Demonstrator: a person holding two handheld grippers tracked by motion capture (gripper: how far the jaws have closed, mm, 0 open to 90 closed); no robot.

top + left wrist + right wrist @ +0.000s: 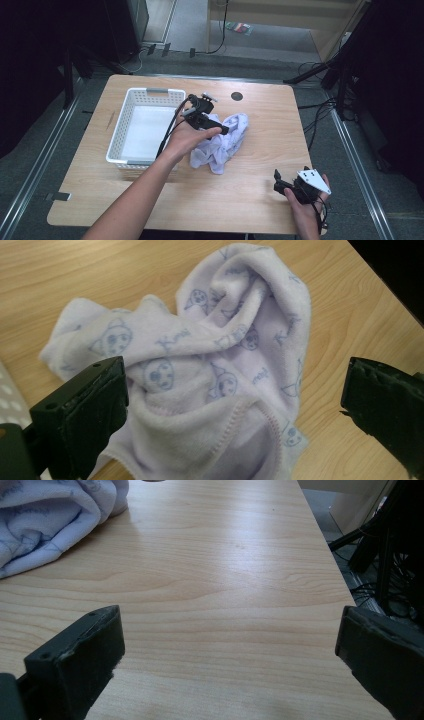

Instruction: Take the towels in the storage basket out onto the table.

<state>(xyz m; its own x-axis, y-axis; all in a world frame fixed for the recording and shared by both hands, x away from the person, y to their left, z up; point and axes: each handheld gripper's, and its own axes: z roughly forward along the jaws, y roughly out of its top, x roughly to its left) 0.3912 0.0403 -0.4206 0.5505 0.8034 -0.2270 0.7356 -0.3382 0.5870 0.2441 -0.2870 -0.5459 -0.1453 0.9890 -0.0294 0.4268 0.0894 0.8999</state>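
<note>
At the left of the desk (150,200) stands the white basket (120,131), open-topped and empty as far as I can see. Just right of it my left tongs (212,116) hang above the crumpled lilac towel (222,142), jaws spread wide and gripping nothing — in the left gripper view the towel (210,365) lies heaped between and below them, its thickest ridge running up toward the far end. The towel sits near the middle of the desk, just beside the basket's right wall, not in it.

I judge the step in hand is to pick up the towel, likely for the basket. To do it well I should drop straight onto that fat central fold, push the jaws down into the pile before closing, and take several layers at once — a pinch on a thin edge would let the rest trail.

Far right, near the desk's front edge, my right tongs (290,186) wait spread apart over bare wood, holding nothing.
</note>
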